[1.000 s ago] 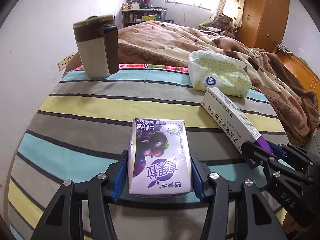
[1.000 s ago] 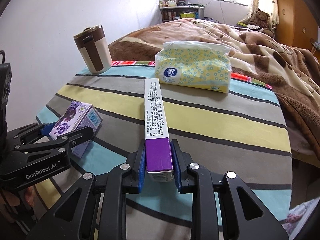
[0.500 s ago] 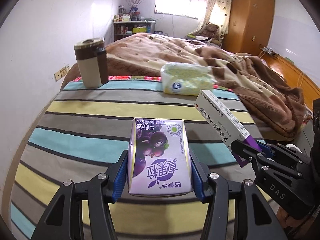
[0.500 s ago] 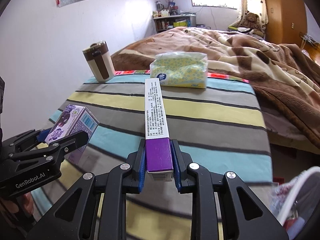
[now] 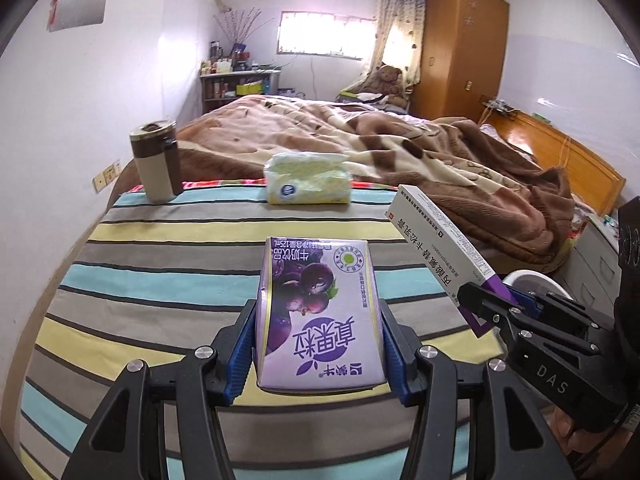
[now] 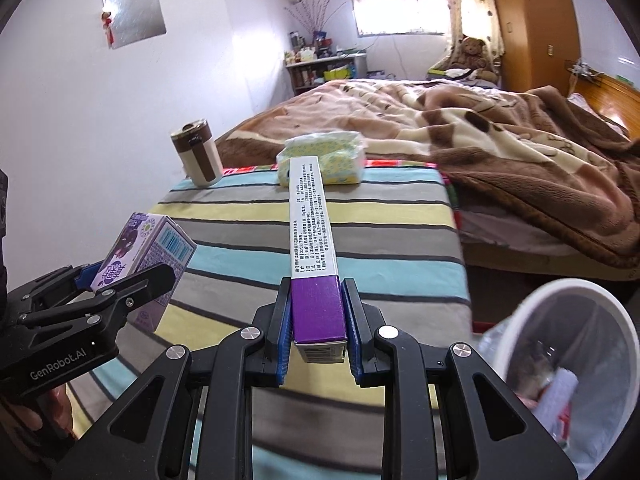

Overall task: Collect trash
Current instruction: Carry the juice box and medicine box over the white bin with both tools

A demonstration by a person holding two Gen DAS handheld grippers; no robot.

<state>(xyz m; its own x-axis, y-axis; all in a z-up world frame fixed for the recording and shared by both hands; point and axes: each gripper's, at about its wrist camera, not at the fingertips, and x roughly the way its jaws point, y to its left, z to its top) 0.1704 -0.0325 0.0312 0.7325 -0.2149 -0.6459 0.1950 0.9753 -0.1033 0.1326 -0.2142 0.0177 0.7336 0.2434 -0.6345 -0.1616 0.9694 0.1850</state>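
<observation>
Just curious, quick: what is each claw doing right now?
Left gripper: shut on the purple milk carton.
Right gripper: shut on the long medicine box.

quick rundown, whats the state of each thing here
left tongs: shut on the milk carton, lifted
right tongs: shut on the long box, lifted
tumbler: upright, lid on
tissue pack: lying flat on the striped cloth
bin: open, trash inside

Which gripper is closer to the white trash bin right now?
Right. The right gripper holds its box just left of the white trash bin; the left gripper is farther left.
</observation>
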